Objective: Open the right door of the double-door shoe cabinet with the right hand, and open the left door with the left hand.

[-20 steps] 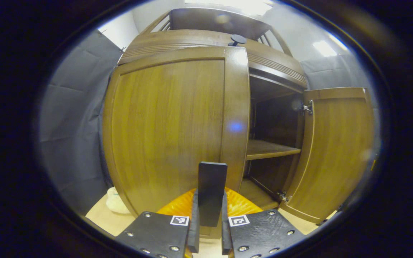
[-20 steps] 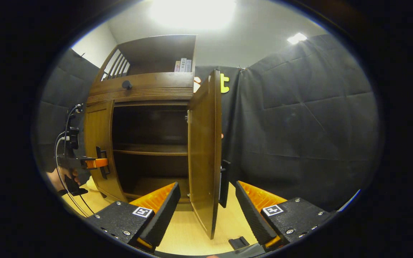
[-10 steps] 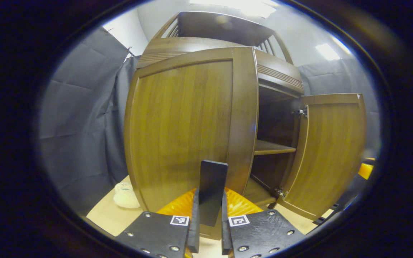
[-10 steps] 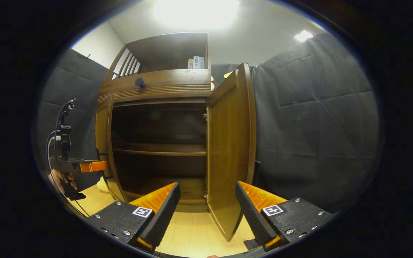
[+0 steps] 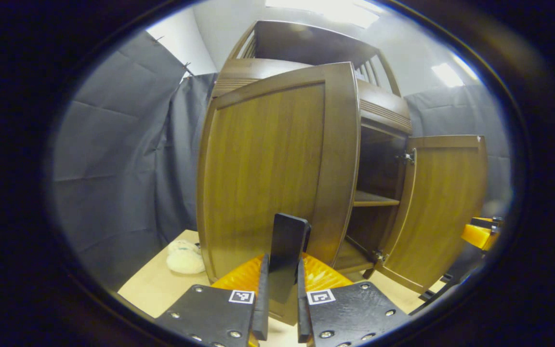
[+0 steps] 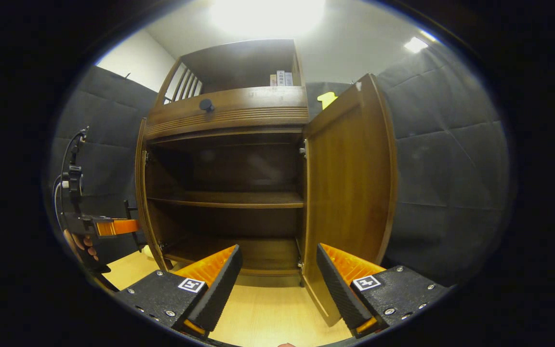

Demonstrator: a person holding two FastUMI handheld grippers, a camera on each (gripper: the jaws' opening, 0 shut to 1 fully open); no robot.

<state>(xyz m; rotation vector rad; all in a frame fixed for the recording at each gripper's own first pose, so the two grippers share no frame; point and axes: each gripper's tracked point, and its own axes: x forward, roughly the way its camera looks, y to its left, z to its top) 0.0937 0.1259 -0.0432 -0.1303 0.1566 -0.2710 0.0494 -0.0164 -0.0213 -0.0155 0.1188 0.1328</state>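
In the left gripper view I see my left gripper (image 5: 280,289) with its fingers pinching the flat dark handle (image 5: 286,250) of the left door (image 5: 268,168) of the brown wooden shoe cabinet (image 6: 229,115). This door stands swung out from the cabinet front and takes most of this view. To its right the dark inside shows, with a wooden shelf (image 5: 374,199) across it, and further right the right door (image 5: 443,207) stands open.

In the right gripper view my right gripper (image 6: 280,284) has its fingers spread wide and they hold nothing; the right door (image 6: 350,193) stands just beyond them, open, apart from both fingers. At the left edge of this view a hand (image 6: 81,243) holds the left gripper (image 6: 130,226) at the left door. A small pale soft object (image 5: 183,258) lies on the light wooden floor (image 6: 268,313) beside the cabinet.
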